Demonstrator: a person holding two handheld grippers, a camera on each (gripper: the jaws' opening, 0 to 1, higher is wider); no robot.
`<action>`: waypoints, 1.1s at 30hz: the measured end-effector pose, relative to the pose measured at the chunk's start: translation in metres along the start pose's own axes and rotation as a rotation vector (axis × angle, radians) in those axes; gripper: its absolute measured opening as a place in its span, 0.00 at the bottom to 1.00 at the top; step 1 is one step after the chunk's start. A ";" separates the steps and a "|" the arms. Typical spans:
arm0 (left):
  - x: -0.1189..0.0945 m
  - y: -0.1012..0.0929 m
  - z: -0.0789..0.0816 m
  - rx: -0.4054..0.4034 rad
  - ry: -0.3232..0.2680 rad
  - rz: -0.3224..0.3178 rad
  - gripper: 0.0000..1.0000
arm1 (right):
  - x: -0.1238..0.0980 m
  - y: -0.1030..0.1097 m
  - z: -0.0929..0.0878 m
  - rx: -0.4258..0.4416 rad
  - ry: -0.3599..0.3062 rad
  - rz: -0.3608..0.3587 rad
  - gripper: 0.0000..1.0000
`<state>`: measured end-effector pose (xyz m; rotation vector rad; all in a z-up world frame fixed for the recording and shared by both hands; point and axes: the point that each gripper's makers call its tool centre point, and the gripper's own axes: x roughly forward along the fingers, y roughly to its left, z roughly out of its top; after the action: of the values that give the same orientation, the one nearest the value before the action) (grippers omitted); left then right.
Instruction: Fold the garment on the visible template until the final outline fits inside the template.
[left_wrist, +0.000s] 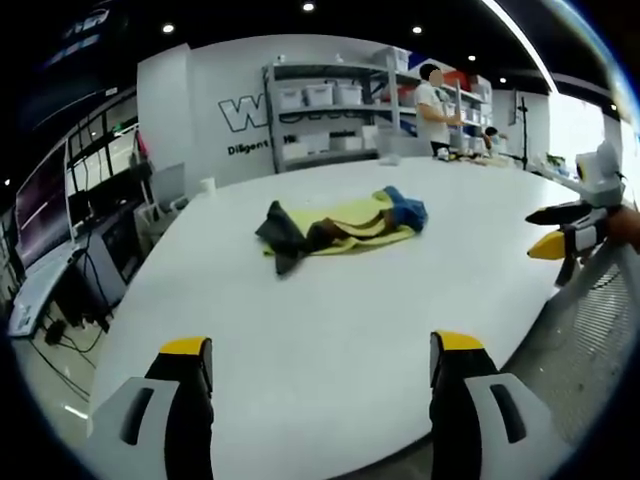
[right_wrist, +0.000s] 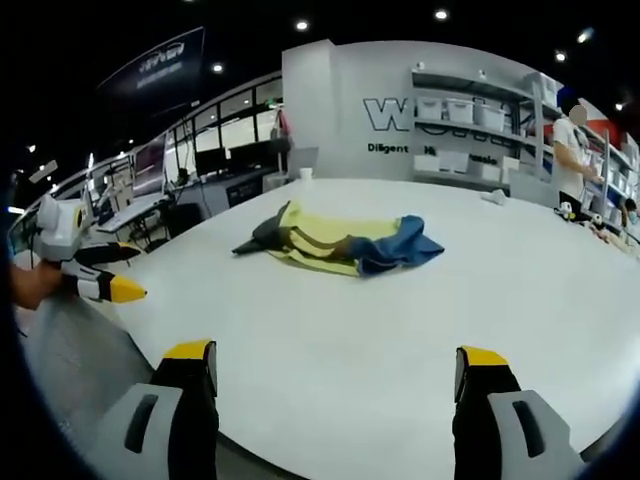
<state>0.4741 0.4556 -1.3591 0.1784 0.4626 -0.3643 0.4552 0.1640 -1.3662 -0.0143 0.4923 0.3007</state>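
Observation:
A crumpled garment (left_wrist: 340, 225), yellow with blue and dark parts, lies bunched on the white table (left_wrist: 300, 330). In the left gripper view it sits well beyond my left gripper (left_wrist: 322, 350), which is open and holds nothing. My right gripper (left_wrist: 552, 232) comes in from the right over the table's edge, jaws apart. In the right gripper view the garment (right_wrist: 340, 240) lies ahead of my right gripper (right_wrist: 335, 355), open and clear of the cloth. The left gripper (right_wrist: 112, 272) shows at the left, open, in a person's hand.
The table's curved edge (left_wrist: 560, 310) runs close to both grippers, with floor beyond it. A small white cup (right_wrist: 305, 173) stands at the far rim. Shelves with white bins (left_wrist: 330, 110) and a standing person (left_wrist: 435, 110) are behind; desks with monitors (right_wrist: 215, 165) line one side.

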 end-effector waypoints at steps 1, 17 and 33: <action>0.000 0.000 0.000 0.001 0.000 -0.001 0.88 | 0.000 0.000 -0.001 -0.002 0.003 -0.001 0.98; 0.000 0.000 0.002 -0.004 -0.009 -0.004 0.88 | 0.000 0.002 0.002 -0.023 -0.010 0.002 0.99; -0.001 0.000 0.005 -0.009 -0.027 -0.004 0.89 | 0.000 0.001 0.003 -0.027 -0.008 0.007 0.99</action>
<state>0.4751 0.4544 -1.3541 0.1632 0.4378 -0.3676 0.4556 0.1655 -1.3636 -0.0375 0.4805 0.3136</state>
